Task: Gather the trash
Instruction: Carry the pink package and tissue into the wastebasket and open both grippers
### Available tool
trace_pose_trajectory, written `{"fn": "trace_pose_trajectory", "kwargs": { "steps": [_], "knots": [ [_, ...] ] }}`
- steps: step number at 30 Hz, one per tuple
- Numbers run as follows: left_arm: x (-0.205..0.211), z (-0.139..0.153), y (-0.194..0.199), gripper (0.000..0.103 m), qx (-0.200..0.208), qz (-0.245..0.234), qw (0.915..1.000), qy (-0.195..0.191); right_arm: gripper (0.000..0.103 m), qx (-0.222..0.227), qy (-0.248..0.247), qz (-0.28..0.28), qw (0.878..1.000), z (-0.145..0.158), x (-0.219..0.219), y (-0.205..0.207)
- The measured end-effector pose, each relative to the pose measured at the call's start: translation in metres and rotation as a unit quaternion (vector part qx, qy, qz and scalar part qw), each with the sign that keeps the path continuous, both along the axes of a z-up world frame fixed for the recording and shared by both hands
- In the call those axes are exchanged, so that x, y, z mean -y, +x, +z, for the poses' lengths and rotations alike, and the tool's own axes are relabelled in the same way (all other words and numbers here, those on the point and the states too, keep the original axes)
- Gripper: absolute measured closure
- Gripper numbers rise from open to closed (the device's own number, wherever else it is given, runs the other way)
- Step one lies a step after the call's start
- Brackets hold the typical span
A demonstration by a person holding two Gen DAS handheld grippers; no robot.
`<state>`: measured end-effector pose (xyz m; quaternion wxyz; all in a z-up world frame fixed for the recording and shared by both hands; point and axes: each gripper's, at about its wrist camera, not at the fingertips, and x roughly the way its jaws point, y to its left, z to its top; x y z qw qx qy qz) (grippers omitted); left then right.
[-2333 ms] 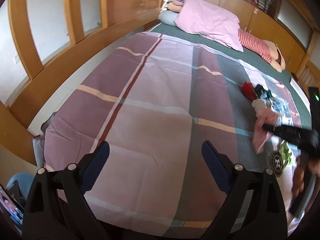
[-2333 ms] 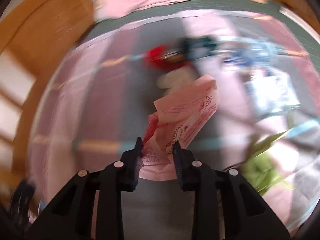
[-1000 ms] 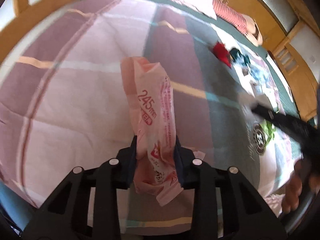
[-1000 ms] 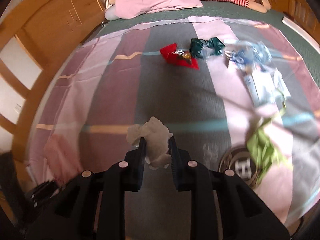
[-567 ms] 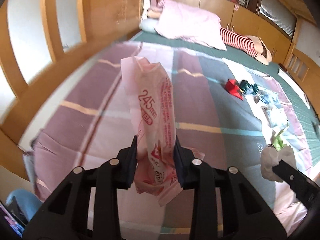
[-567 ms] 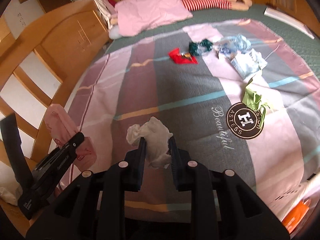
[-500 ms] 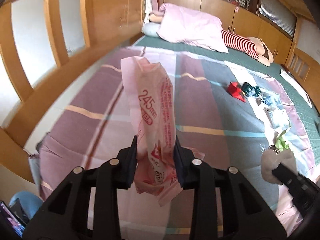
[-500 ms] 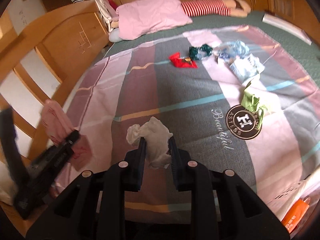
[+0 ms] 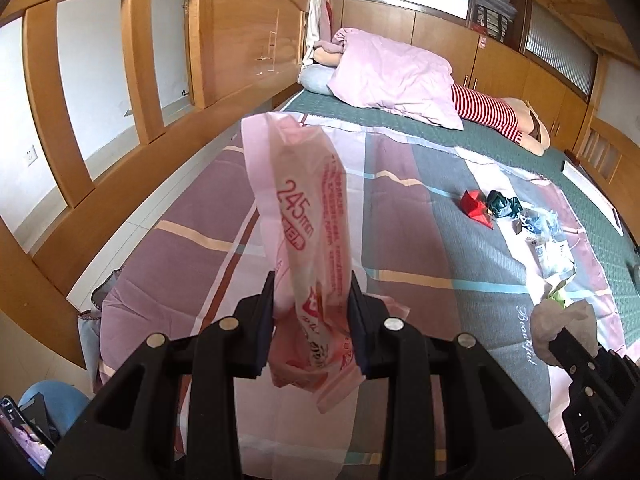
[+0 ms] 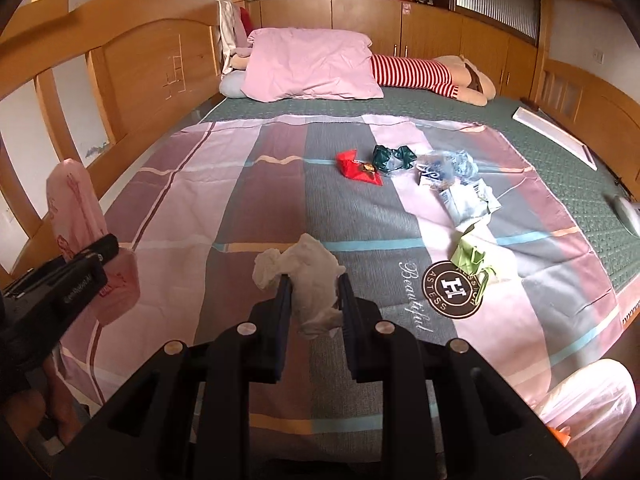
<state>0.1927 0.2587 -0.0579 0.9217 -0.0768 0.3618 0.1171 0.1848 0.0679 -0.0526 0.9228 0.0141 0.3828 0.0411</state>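
I've got the left claw [image 9: 312, 312] clamped on the pink wrapper [image 9: 308, 240], a long plastic pack w/ red print. Its long axis runs up and away from the jaws, top end tipped a bit toward the far left, short bottom end hanging below the pads. It's held above the near left part of the bed [image 10: 560, 168], clear of the checked sheet [image 10: 360, 216].

Right claw [image 10: 312, 300] is clamped on the crumpled tissue [image 10: 304, 272], a whitish wad w/ no real long axis; most of it bulges above the jaws and to the left, a small tail drops below. It's also off the sheet, over the near middle.

Rest of the trash lies on the sheet, far right of centre: red wrapper [image 10: 356, 168] w/ its point toward the near right, dark green wrapper [image 10: 394, 158] just beside it, then clear plastic bits [image 10: 452, 166] and a pale blue-white pack [image 10: 468, 196] nearer. Green wrapper [image 10: 470, 258] sits by the round logo [image 10: 452, 288], near right.

Containers: only a pale pink plastic bag [image 10: 592, 396] at the near right corner, off the bed edge; something orange shows at it, can't tell if it's inside.

Far end: pink pillow [image 10: 308, 64], striped plush toy [image 10: 420, 72].
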Motion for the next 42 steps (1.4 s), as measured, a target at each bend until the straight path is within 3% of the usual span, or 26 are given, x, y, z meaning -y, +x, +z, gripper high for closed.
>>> {"fn": "trace_pose_trajectory", "kwargs": {
  "steps": [5, 9, 13, 16, 19, 24, 26, 28, 31, 34, 36, 40, 42],
  "knots": [
    [-0.002, 0.001, -0.003, 0.07, 0.002, 0.0, 1.0, -0.003, 0.079, 0.004, 0.004, -0.016, 1.0, 0.0, 0.006, -0.001],
    [-0.005, 0.002, -0.002, 0.07, 0.004, -0.005, 0.9999, -0.012, 0.079, 0.043, 0.028, -0.032, 0.998, 0.013, 0.019, -0.013],
    [-0.006, 0.0, 0.0, 0.07, 0.005, -0.043, 0.9973, -0.06, 0.079, 0.056, 0.032, -0.062, 0.996, 0.035, 0.064, -0.03],
    [0.004, -0.002, 0.003, 0.07, 0.003, -0.111, 0.9843, -0.137, 0.079, 0.055, 0.016, -0.089, 0.994, 0.052, 0.11, -0.049],
    [0.024, 0.0, 0.004, 0.07, 0.006, -0.197, 0.9611, -0.194, 0.079, 0.022, 0.012, -0.108, 0.994, 0.055, 0.155, -0.071],
    [0.056, 0.003, -0.008, 0.07, 0.017, -0.291, 0.9299, -0.225, 0.079, -0.064, 0.032, -0.126, 0.989, 0.032, 0.213, -0.108],
    [0.07, 0.001, -0.019, 0.07, 0.002, -0.309, 0.9253, -0.22, 0.079, -0.091, 0.038, -0.12, 0.988, 0.021, 0.225, -0.118],
    [0.086, 0.001, -0.034, 0.07, -0.005, -0.31, 0.9265, -0.213, 0.072, -0.123, 0.048, -0.106, 0.986, 0.005, 0.235, -0.129],
    [0.113, -0.004, -0.059, 0.07, -0.017, -0.318, 0.914, -0.251, 0.069, -0.142, 0.114, -0.106, 0.978, -0.009, 0.255, -0.137],
    [0.144, -0.008, -0.083, 0.07, -0.031, -0.324, 0.9072, -0.266, 0.062, -0.146, 0.186, -0.106, 0.966, -0.014, 0.273, -0.14],
    [0.169, -0.009, -0.096, 0.069, -0.046, -0.345, 0.9022, -0.255, 0.051, -0.137, 0.205, -0.114, 0.962, -0.014, 0.286, -0.144],
    [0.223, -0.01, -0.118, 0.065, -0.08, -0.391, 0.8918, -0.213, 0.044, -0.108, 0.236, -0.15, 0.954, -0.012, 0.319, -0.153],
    [0.252, -0.014, -0.129, 0.056, -0.093, -0.412, 0.8857, -0.192, 0.039, -0.099, 0.252, -0.16, 0.949, -0.013, 0.334, -0.154]
  ]
}}
